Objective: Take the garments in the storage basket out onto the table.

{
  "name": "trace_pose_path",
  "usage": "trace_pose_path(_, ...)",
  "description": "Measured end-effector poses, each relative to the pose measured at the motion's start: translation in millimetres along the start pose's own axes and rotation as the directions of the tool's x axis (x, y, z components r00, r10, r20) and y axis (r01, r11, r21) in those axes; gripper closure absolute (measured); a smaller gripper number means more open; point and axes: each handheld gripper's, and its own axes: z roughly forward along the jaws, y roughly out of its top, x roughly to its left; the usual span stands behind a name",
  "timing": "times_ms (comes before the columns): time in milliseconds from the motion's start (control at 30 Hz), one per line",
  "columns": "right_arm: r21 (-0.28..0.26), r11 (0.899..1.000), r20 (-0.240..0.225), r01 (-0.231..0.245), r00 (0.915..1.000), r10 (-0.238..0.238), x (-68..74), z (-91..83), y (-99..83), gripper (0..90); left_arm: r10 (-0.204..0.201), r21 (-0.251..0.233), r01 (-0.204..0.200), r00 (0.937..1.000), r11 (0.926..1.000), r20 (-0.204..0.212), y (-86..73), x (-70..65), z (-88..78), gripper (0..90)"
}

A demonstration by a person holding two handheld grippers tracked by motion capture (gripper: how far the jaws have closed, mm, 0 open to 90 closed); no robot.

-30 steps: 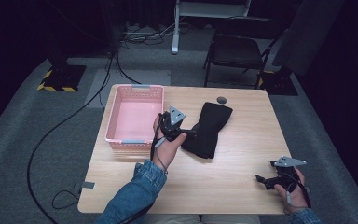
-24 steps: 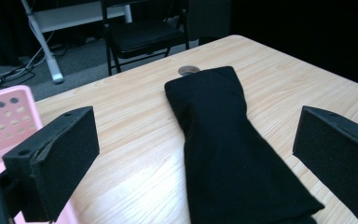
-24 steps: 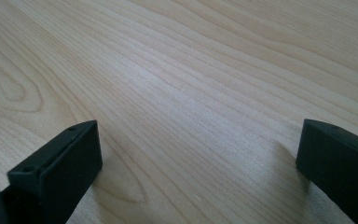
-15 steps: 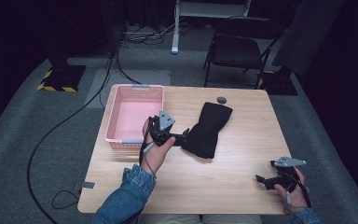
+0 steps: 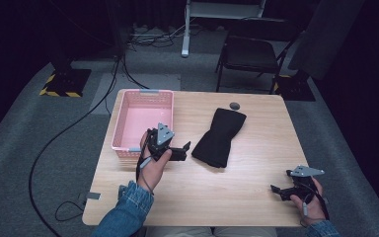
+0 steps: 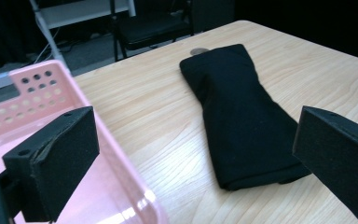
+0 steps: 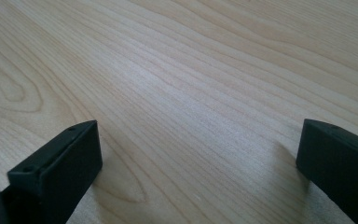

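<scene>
Risk of snagging the perforated pink plastic basket [image 5: 143,121], at nine o'clock of the left gripper [image 5: 181,149]: jaws spread wide, nothing held. At its three o'clock, the soft, matte, oblong folded black cloth [image 5: 220,136], mid-table. Right gripper [image 5: 279,190]: released, over bare wood grain.

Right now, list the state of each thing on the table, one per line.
Left hand-held gripper: open, holding nothing, beside the cloth.
Right hand-held gripper: open, empty, low over bare wood.
Black cloth: folded, lying flat, untouched.
Pink basket: upright, empty.
Small dark disc: flat at the cloth's far end.
</scene>
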Motion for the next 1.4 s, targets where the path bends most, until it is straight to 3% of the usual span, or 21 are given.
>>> trace_pose_path(633,0.000,1.000,0.001,-0.001,1.0000,0.001,0.1,0.1,0.0,0.0,0.012,0.003,-0.011,0.9988,0.9999,-0.048,-26.2,14.2,-22.5,0.0)
trace_pose_path(1400,0.000,1.000,0.003,-0.003,1.0000,0.003,0.3,0.0,0.0,0.0,0.021,0.030,-0.019,0.9982,0.9994,-0.056,-56.0,21.5,-35.1,0.0)
